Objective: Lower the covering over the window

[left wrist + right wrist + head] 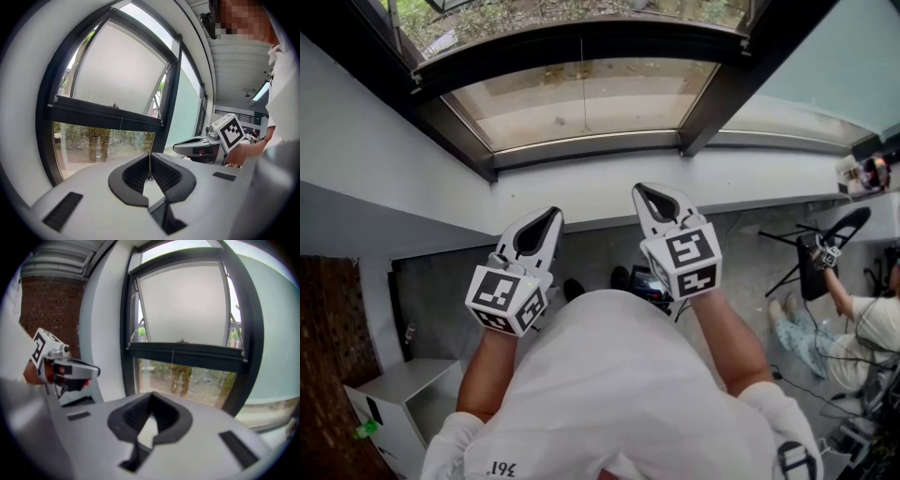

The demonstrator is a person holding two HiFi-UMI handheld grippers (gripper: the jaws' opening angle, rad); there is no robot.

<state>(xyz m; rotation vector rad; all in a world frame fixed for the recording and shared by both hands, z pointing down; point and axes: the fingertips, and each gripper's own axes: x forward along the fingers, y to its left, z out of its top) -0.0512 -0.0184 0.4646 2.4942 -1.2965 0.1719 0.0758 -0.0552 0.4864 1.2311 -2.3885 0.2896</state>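
Note:
A pale covering fills the upper window down to a dark crossbar. From that bar a thin cord hangs in front of the bare lower glass. My left gripper and right gripper are side by side above the white sill, both pointing at the window. Both are shut with nothing between the pads. Neither touches the cord, which hangs farther off between them.
A dark post splits this window from a frosted pane on the right. A brick wall and white cabinet stand at left. A seated person and a black stand are at right.

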